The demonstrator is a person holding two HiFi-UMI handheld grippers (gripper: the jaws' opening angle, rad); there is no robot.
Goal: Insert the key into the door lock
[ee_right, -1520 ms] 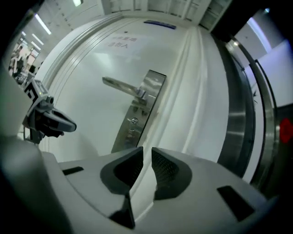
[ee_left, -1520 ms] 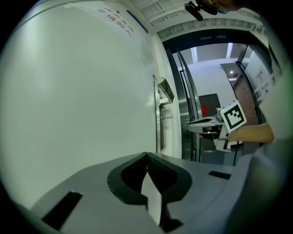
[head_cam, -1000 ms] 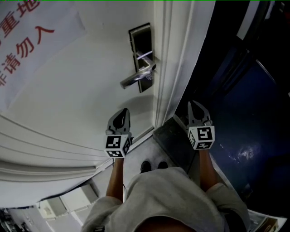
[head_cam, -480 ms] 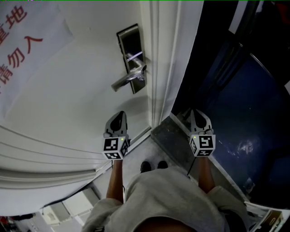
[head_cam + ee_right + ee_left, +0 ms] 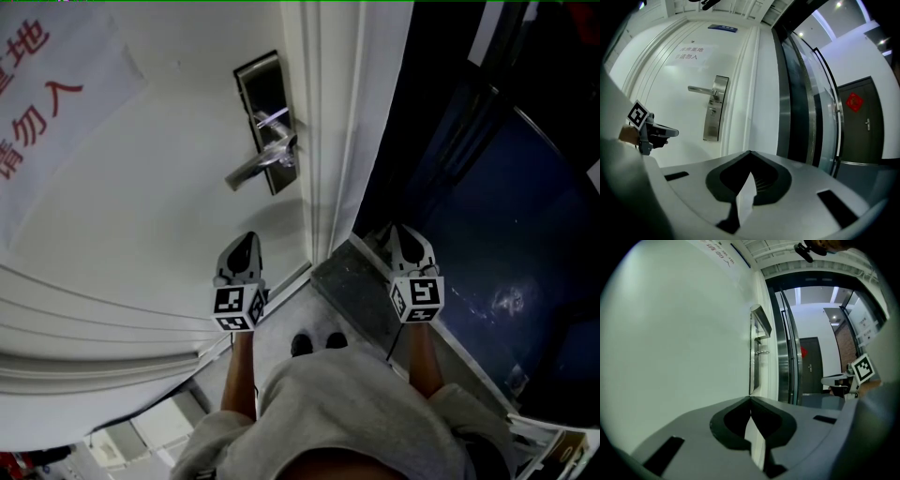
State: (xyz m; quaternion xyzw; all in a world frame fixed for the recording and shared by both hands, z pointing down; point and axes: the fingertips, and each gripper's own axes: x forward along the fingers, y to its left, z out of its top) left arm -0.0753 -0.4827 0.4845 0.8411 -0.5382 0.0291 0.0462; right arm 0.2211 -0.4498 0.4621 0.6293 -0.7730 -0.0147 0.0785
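The left gripper (image 5: 249, 240) hangs low by the white door (image 5: 141, 206), jaws pinched together on nothing. Up on the lock plate (image 5: 260, 89) a small stub (image 5: 762, 352) pokes out under the lever handle (image 5: 251, 169), maybe the key seated in the lock, though I can't tell. The right gripper (image 5: 405, 236), out past the door frame (image 5: 328, 141), is likewise closed and empty, so either the key is in and the hands are clear, or no key is in view, and that leaves the next move unsettled.

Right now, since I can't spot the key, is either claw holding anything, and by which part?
Nothing is held. The left claw and the right claw are both shut, tips together, with nothing between them.
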